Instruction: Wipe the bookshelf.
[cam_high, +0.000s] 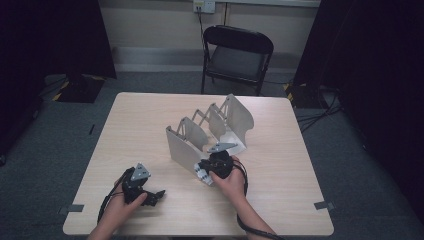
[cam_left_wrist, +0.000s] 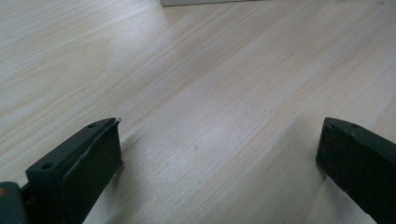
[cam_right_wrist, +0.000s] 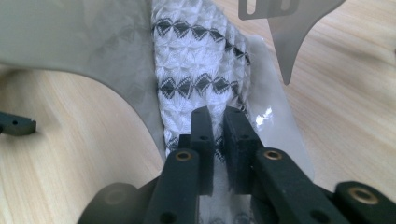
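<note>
Between the right hand-held gripper's (cam_right_wrist: 218, 122) nearly closed jaws, patterned cloth (cam_right_wrist: 201, 70)

A white knitted cloth (cam_right_wrist: 201, 79) with rows of black diamond patterning is bagged in clear plastic. It lies at the near end of a grey accordion-style divider rack (cam_high: 210, 127), partly behind its first panel, near the middle of the tabletop (cam_high: 280, 200).

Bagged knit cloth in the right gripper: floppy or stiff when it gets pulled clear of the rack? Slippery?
Probably floppy: the bagged knit cloth is soft patterned fabric, so it should sag from wherever the right gripper pinches it. Its clear wrapping shows glare, so it is likely slick; the closed jaws may slip. It looks light, yet could snag a divider of the rack and drag it.
</note>
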